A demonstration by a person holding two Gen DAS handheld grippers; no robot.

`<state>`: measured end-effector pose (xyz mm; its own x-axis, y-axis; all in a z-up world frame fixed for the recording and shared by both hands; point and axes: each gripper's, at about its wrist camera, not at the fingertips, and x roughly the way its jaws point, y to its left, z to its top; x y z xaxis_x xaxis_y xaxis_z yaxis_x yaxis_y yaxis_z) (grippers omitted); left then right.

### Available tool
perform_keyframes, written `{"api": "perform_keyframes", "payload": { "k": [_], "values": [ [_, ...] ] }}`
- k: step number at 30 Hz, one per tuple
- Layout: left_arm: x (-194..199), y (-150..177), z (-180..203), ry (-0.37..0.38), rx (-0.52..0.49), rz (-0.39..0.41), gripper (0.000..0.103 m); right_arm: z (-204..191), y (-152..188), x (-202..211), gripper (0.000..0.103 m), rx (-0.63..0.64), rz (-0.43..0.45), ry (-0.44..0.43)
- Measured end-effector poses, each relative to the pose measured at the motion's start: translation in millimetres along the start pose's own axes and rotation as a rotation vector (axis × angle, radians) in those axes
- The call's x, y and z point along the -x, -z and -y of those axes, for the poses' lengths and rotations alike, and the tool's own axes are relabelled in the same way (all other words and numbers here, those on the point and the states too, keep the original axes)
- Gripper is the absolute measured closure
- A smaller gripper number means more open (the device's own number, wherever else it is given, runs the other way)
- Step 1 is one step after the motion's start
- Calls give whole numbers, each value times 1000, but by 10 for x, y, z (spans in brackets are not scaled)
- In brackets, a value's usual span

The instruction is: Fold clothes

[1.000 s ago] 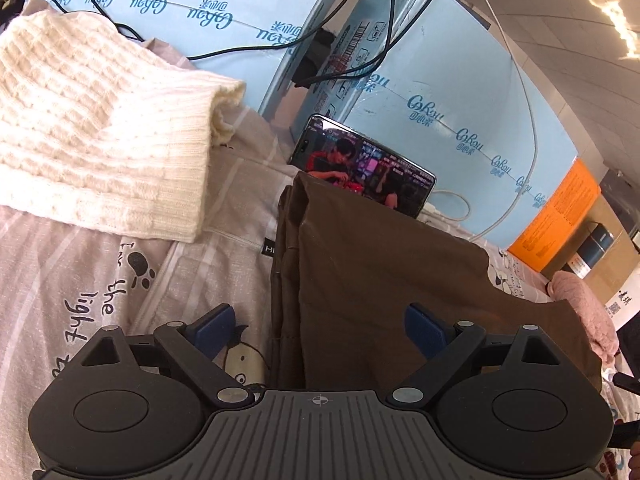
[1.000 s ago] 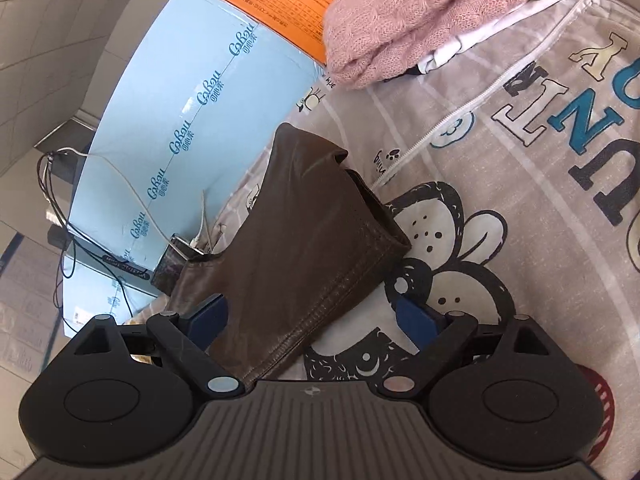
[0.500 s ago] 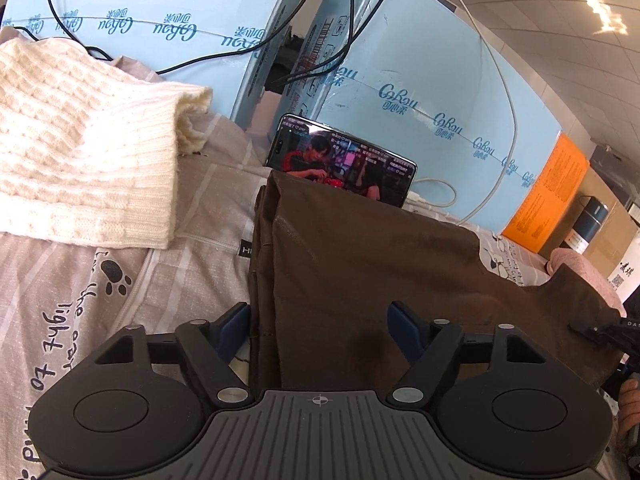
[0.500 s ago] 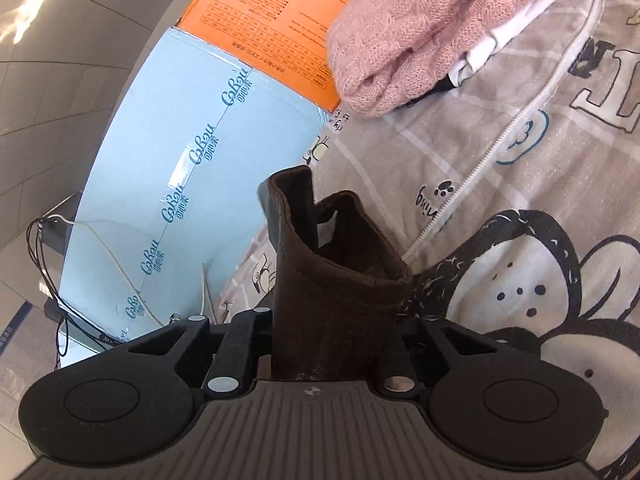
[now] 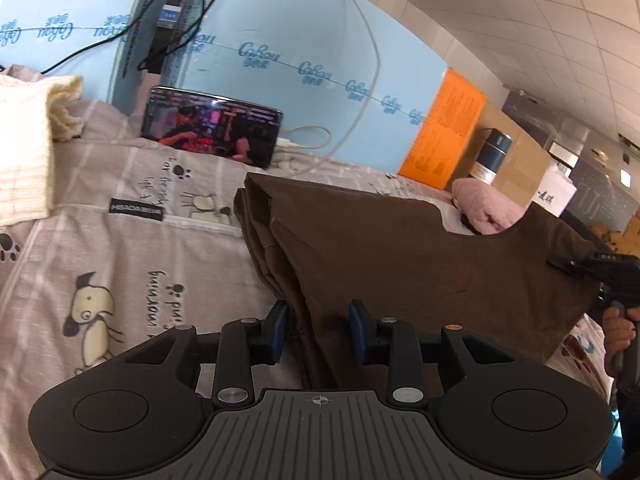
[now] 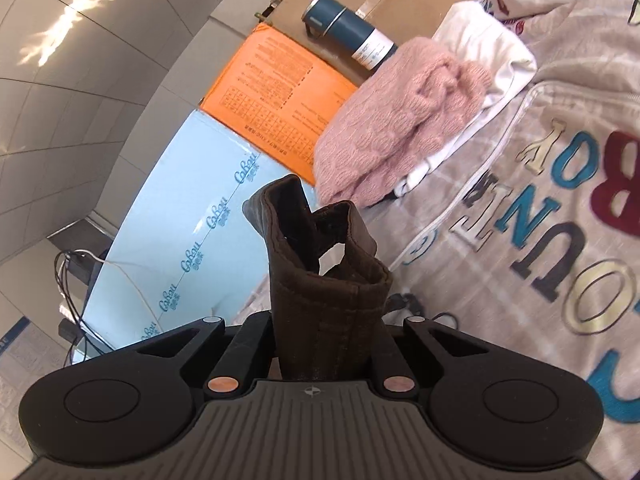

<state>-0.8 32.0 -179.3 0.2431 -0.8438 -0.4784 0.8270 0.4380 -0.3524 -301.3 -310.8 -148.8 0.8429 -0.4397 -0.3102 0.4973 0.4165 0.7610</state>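
A brown garment (image 5: 400, 256) is folded in layers and held up off the printed bed sheet (image 5: 120, 264). My left gripper (image 5: 318, 330) is shut on its near folded edge, the blue pads pressing the cloth from both sides. My right gripper (image 6: 326, 344) is shut on the garment's other end, a bunched hemmed edge (image 6: 320, 264) that sticks up between the jaws. The right gripper also shows at the right edge of the left wrist view (image 5: 608, 276), holding the cloth taut.
A cream knit sweater (image 5: 28, 152) lies at the far left. A phone (image 5: 212, 130) playing video leans on blue foam boards (image 5: 304, 56). A pink knit (image 6: 400, 120) on white cloth, an orange board (image 6: 280, 92) and a blue flask (image 6: 348, 28) lie beyond.
Both grippers closed on the brown garment, the right first, and lifted it. The left view has swung right, so the cream sweater has slid to the left edge.
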Motion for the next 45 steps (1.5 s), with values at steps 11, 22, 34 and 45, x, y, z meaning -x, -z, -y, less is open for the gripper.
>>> {"api": "perform_keyframes", "payload": {
  "k": [11, 22, 34, 45],
  "values": [
    [-5, 30, 115, -62, -25, 38, 59, -671, -35, 42, 90, 309, 31, -82],
    [-26, 34, 61, -56, 3, 24, 59, -1770, 1009, 63, 92, 796, -65, -230],
    [194, -26, 96, -74, 8, 178, 47, -1615, 1878, 71, 41, 1141, -416, -351],
    [-120, -199, 550, 102, 26, 45, 26, -1506, 1768, 44, 9, 978, -635, -583]
  ]
}}
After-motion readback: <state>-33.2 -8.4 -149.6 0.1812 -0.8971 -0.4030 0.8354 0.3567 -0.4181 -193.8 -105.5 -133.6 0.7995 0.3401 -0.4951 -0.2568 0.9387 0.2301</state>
